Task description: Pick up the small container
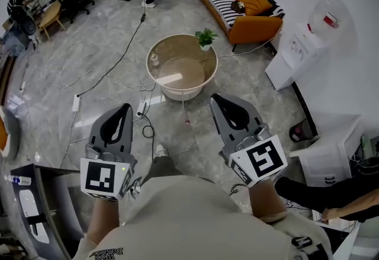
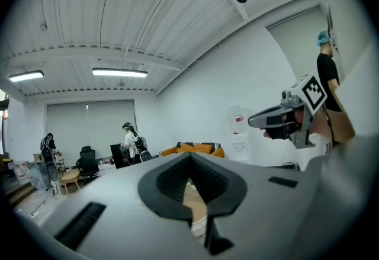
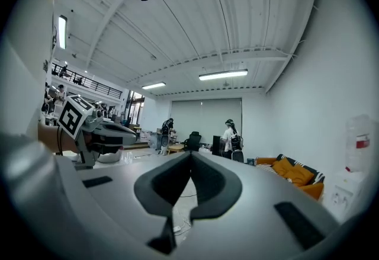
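Note:
The small container (image 1: 154, 58), pale and upright, stands near the left rim of a round low table (image 1: 208, 78), well ahead of both grippers. A small potted plant (image 1: 205, 38) sits at the table's far right edge. My left gripper (image 1: 125, 108) is held up near my chest, shut with nothing in it. My right gripper (image 1: 215, 99) is level with it, also shut and empty. In the left gripper view my own left gripper (image 2: 190, 154) has its jaws together and the right gripper (image 2: 258, 119) shows beside it. In the right gripper view the right gripper (image 3: 190, 154) is closed too.
A power strip (image 1: 141, 108) and cables (image 1: 118, 62) lie on the marble floor before the table. An orange sofa (image 1: 249, 10) stands at the back right, a water dispenser (image 1: 299, 45) and a white cabinet (image 1: 331, 158) at right. Chairs (image 1: 50, 16) stand at back left.

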`<state>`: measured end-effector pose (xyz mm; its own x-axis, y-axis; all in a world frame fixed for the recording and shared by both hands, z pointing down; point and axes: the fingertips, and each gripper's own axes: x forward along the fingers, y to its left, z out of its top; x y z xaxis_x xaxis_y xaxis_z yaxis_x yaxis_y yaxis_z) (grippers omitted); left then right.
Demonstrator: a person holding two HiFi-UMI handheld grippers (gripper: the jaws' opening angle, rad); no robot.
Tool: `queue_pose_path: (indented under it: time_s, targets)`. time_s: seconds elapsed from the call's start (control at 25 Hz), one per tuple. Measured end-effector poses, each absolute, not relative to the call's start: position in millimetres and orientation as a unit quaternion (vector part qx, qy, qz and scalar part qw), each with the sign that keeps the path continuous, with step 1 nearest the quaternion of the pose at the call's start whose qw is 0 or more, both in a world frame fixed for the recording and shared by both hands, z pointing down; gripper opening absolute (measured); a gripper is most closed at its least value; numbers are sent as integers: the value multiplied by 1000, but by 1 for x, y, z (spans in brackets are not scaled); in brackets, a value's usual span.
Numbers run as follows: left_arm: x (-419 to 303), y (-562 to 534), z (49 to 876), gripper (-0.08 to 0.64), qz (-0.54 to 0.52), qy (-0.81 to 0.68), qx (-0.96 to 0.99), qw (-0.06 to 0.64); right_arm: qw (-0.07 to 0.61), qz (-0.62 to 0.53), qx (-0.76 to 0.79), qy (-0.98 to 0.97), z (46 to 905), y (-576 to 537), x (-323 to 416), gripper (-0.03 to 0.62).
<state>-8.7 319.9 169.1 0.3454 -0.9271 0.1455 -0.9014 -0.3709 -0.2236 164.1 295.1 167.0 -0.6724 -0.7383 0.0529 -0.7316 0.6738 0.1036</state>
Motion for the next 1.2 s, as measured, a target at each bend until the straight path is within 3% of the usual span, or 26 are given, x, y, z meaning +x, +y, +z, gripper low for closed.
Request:
queue_pose_path:
  time_s: [0.64,1.2]
  targets:
    - [-17,250,210,6,-142,535,-832,38,63,-14,391,-918,213,236,128,-3]
    - [-94,62,214,6,-146,520,-842,18,111,45,418,-900,234,55,62,-3]
